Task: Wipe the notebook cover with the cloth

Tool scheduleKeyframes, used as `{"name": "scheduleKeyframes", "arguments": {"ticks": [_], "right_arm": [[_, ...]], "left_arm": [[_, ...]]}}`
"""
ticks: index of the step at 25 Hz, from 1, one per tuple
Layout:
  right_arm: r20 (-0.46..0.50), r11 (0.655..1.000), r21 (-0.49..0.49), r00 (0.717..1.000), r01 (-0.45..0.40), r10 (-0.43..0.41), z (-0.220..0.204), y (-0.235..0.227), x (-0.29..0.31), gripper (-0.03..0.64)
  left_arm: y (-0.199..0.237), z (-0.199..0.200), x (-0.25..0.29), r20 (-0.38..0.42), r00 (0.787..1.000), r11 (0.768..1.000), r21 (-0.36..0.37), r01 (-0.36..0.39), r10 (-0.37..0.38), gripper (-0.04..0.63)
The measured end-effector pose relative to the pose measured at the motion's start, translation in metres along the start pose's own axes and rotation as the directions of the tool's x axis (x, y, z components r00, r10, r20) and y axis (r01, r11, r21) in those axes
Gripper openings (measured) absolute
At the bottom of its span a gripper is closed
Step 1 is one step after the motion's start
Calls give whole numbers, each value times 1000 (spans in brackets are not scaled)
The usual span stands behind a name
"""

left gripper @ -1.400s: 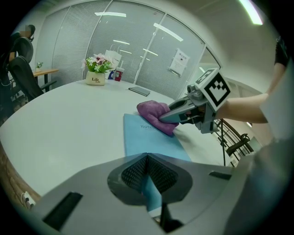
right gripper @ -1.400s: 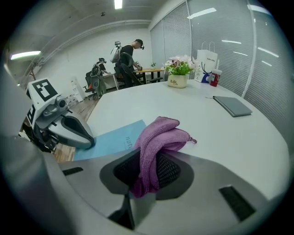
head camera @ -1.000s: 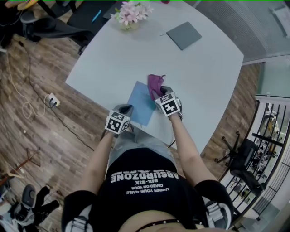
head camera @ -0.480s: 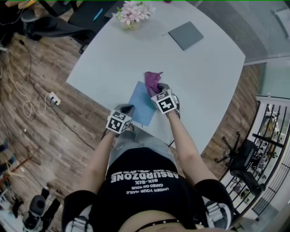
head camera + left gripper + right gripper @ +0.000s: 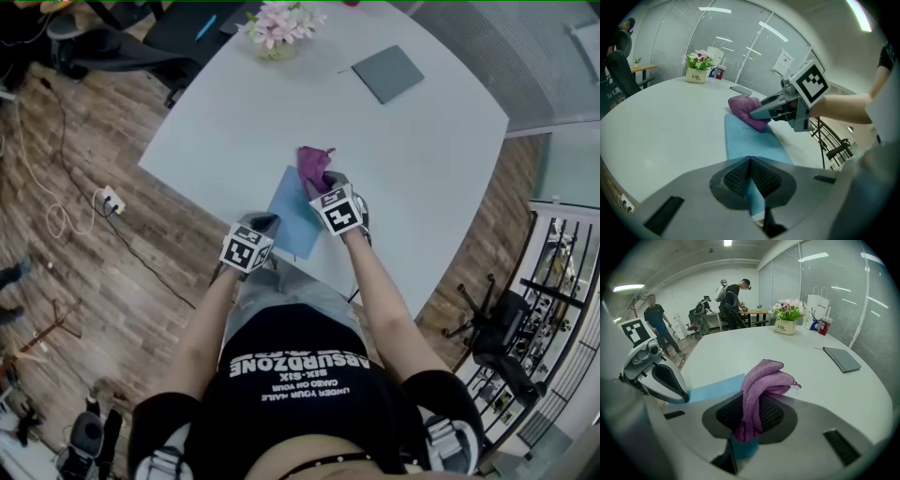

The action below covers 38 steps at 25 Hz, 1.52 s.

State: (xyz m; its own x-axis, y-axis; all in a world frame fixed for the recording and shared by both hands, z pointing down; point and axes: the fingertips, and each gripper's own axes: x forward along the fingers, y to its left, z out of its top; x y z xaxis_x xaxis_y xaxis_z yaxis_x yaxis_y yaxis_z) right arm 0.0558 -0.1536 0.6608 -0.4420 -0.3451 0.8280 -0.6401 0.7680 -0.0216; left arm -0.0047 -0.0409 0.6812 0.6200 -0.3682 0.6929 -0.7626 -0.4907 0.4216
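Right gripper (image 5: 749,420) holds cloth (image 5: 763,378), seemingly touching notebook (image 5: 749,140).

Both our arms reach forward, elbows bent. Our left gripper (image 5: 260,225) sits low, jaws pinched on the notebook (image 5: 289,214) edge; our right gripper (image 5: 323,187), further out, clamps the cloth (image 5: 314,159).

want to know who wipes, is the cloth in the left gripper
No, the cloth is pinched in the right gripper; the left gripper clamps the notebook.
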Motion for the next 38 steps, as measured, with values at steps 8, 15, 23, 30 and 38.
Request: {"name": "scheduleKeyframes", "arguments": {"ticks": [8, 15, 23, 30, 38], "right_arm": [[19, 1000, -6, 1000, -15, 15, -3, 19, -1, 86], [12, 999, -27, 1000, -21, 21, -5, 23, 0, 86], [8, 998, -52, 1000, -18, 19, -4, 26, 0, 85], [11, 996, -69, 998, -62, 63, -10, 56, -3, 86], [29, 987, -78, 990, -137, 140, -27, 106, -12, 85]], "left_arm": [[0, -1, 0, 16, 999, 999, 4, -32, 32, 17], [1, -15, -11, 33, 996, 997, 7, -80, 80, 17], [8, -30, -23, 52, 993, 993, -48, -107, 109, 17], [8, -31, -24, 58, 993, 993, -62, -96, 100, 17], [7, -31, -23, 66, 993, 993, -64, -98, 102, 17]]}}
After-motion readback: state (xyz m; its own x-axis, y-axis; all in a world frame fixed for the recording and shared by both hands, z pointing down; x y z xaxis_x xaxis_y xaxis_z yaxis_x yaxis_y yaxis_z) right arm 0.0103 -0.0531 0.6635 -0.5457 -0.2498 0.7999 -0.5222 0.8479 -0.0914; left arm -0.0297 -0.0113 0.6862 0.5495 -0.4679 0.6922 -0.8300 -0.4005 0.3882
